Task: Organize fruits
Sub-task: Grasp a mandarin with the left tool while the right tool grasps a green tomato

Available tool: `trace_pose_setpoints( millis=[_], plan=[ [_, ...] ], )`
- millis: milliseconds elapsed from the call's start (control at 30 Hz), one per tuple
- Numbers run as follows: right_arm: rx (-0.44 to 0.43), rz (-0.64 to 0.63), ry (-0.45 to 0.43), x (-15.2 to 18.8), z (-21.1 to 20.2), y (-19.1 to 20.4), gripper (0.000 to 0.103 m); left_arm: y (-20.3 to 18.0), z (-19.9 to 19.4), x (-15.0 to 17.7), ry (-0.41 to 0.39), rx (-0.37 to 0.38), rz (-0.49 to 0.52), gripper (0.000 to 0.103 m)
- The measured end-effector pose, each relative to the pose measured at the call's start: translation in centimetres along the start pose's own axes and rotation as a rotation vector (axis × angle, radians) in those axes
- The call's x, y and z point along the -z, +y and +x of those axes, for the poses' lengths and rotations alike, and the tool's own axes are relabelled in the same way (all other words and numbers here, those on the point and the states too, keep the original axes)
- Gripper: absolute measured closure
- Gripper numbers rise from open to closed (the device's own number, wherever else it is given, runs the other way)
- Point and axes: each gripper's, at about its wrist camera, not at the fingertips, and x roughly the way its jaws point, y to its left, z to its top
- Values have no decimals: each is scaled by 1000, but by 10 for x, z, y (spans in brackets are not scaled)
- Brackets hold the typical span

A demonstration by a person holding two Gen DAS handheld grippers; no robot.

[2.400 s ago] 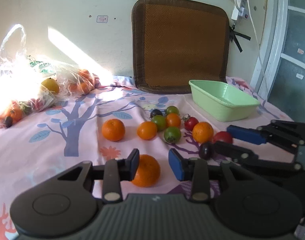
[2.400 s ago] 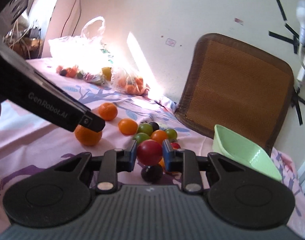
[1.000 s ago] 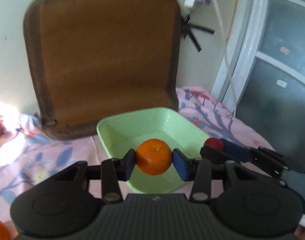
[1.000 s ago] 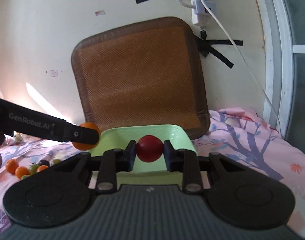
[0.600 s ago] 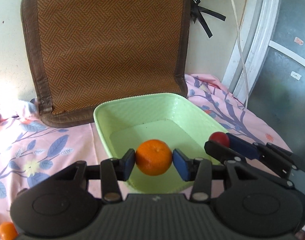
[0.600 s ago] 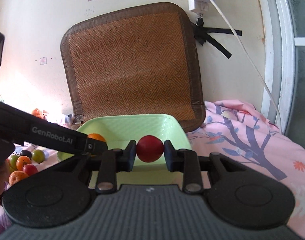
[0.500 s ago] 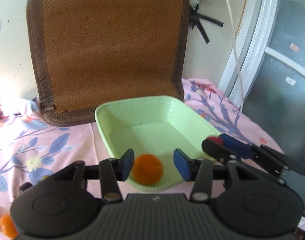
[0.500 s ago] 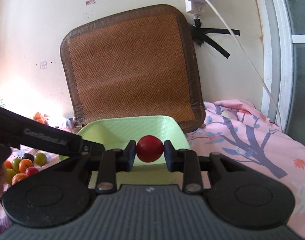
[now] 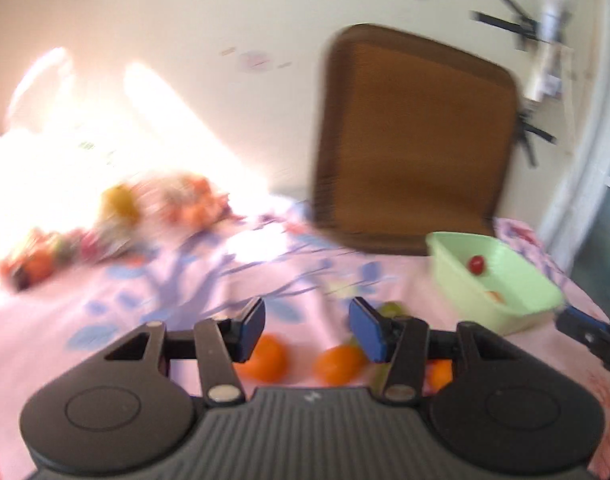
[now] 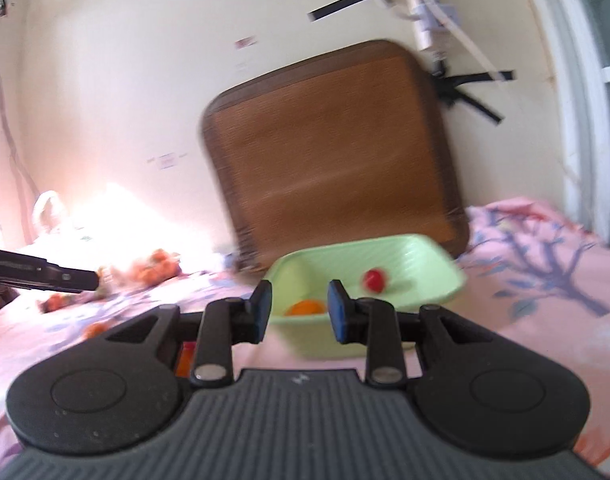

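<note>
With both tongs, left [image 9: 307, 328] and right [image 10: 299, 310], gaping empty: orange [image 9: 339, 366] firm, light, rollable; best pinched across widest middle.

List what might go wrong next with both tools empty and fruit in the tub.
1. The tomato looks streaked, perhaps rolling; the tub walls are low, so later drops might bounce out.
2. The left tool hangs open over close-packed oranges; closing on one may nudge its neighbours.
3. Both views are blurred, so aiming at small fruit is uncertain. The right tool is open too.
</note>
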Motion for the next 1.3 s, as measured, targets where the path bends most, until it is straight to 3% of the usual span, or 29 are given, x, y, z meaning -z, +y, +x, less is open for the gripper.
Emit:
trace_pose_setpoints(
  millis=[67, 167, 300, 367, 500, 533, 667, 833, 967, 1067, 1300],
  plan=[
    [-60, -42, 36, 1, 8, 24, 70, 18, 2, 3, 13, -2, -40, 56],
    [-129, -162, 102, 5, 26, 67, 70, 28, 8, 9, 20, 6, -52, 45],
    [-149, -306, 213, 17, 58, 110, 70, 24, 18, 16, 10, 21, -34, 33],
    [-146, -343, 263, 24, 72, 121, 70, 20, 22, 21, 5, 14, -9, 32],
    [-91, -421, 289, 32, 86, 132, 70, 14, 34, 26, 16, 8, 27, 44],
    [-74, -435, 294, 33, 89, 132, 70, 13, 37, 28, 26, 2, 33, 51],
    [-39, -449, 322, 37, 98, 131, 70, 17, 43, 32, 52, -9, 28, 64],
    [-67, -394, 282, 32, 83, 129, 73, 10, 28, 37, 40, 10, 48, 65],
    [-56, -359, 178, 24, 40, 120, 73, -15, -8, 42, -10, 106, 70, 65],
    [-1, -334, 129, 27, 7, 100, 73, -48, -28, 47, -32, 196, 124, 65],
    [166, -210, 167, 45, -40, 37, 73, -132, -18, 72, 45, 338, 281, 65]
  ],
)
